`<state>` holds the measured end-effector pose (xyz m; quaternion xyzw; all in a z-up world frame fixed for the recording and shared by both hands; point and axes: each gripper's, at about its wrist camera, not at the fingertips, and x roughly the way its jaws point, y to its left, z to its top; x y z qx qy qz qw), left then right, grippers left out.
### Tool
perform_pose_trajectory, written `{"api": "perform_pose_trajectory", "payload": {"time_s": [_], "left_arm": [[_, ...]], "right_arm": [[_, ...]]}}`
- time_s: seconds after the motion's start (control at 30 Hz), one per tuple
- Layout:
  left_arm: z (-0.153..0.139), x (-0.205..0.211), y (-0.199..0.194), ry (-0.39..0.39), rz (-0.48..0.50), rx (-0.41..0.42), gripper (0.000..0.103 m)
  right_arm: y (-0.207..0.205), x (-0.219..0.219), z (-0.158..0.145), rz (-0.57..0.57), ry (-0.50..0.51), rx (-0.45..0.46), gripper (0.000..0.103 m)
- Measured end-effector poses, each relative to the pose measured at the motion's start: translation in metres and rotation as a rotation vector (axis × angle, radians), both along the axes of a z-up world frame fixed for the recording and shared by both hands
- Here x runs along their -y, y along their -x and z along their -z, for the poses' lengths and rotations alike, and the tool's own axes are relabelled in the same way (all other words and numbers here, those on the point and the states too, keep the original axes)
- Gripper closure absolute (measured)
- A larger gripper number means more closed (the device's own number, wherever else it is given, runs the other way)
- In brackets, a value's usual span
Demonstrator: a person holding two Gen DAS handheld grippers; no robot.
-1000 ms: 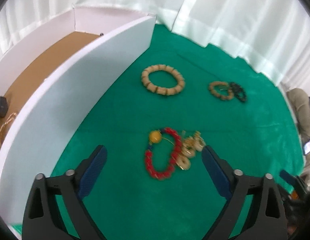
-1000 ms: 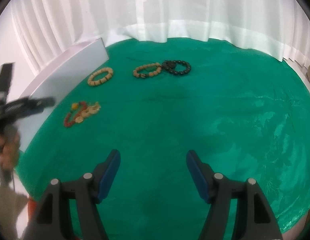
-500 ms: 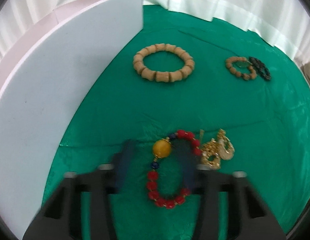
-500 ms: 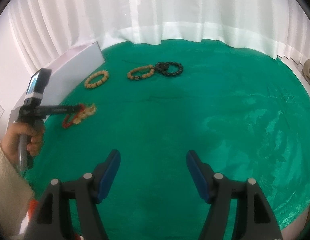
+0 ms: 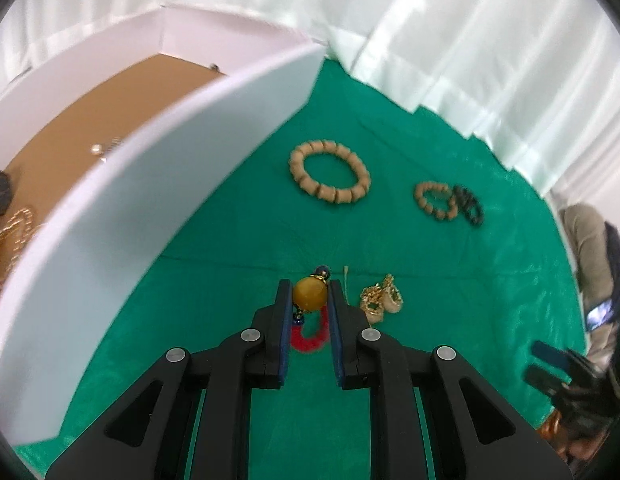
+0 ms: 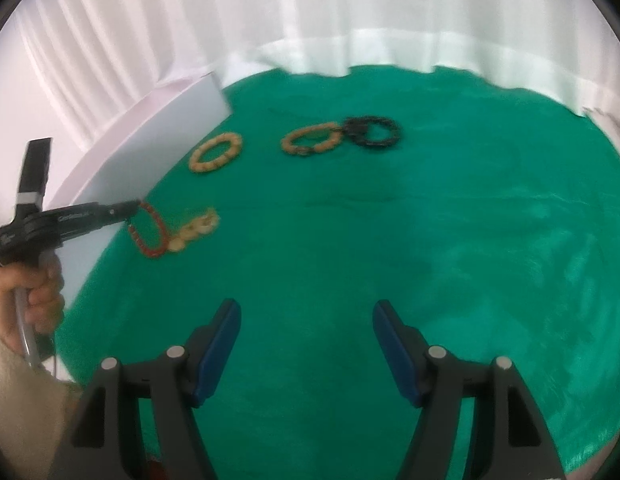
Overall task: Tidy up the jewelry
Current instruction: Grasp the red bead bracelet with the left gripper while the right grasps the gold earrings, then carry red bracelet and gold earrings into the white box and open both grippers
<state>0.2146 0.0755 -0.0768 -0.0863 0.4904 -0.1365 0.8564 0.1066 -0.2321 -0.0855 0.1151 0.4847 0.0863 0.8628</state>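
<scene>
My left gripper [image 5: 309, 292] is shut on the big yellow bead [image 5: 309, 297] of the red bead bracelet [image 5: 308, 342], whose red loop hangs below the pads. In the right wrist view the left gripper [image 6: 136, 206] holds the red bracelet [image 6: 150, 232] up beside the white box; its lower end is down by the gold jewelry cluster [image 6: 198, 228]. That gold cluster [image 5: 380, 298] lies on the green cloth just right of my left fingers. My right gripper [image 6: 306, 332] is open over bare green cloth with nothing between its pads.
A white box [image 5: 150, 168] with a brown floor stands at the left and holds a gold chain [image 5: 10, 236] and a dark piece [image 5: 0, 192]. Farther back lie a tan bead bracelet [image 5: 329, 176], a smaller tan one [image 5: 434, 201] and a black one [image 5: 470, 208]. White curtains ring the table.
My left jaws closed from wide open onto the yellow bead, then rose and pulled back with the red bracelet; the box floor is in view again. The right gripper stayed open and shifted slightly.
</scene>
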Motion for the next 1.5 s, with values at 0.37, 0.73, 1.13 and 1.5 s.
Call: {"api": "perform_pose_trajectory", "payload": {"time_s": [0.37, 0.73, 1.13, 1.5], "left_arm": [[-0.011, -0.03, 0.03, -0.034, -0.1, 0.019, 0.088], [-0.003, -0.037, 0.04, -0.042, -0.104, 0.007, 0.088], [-0.007, -0.028, 0.045, -0.055, -0.084, 0.013, 0.088], [-0.032, -0.018, 0.05, -0.004, -0.053, 0.019, 0.088]], "right_arm": [[-0.139, -0.108, 0.038, -0.19, -0.032, -0.241, 0.056], [-0.142, -0.167, 0.049, -0.25, 0.231, -0.262, 0.074], [-0.105, -0.127, 0.0, -0.249, 0.098, -0.144, 0.095], [-0.091, -0.112, -0.059, -0.284, 0.064, -0.045, 0.096]]}}
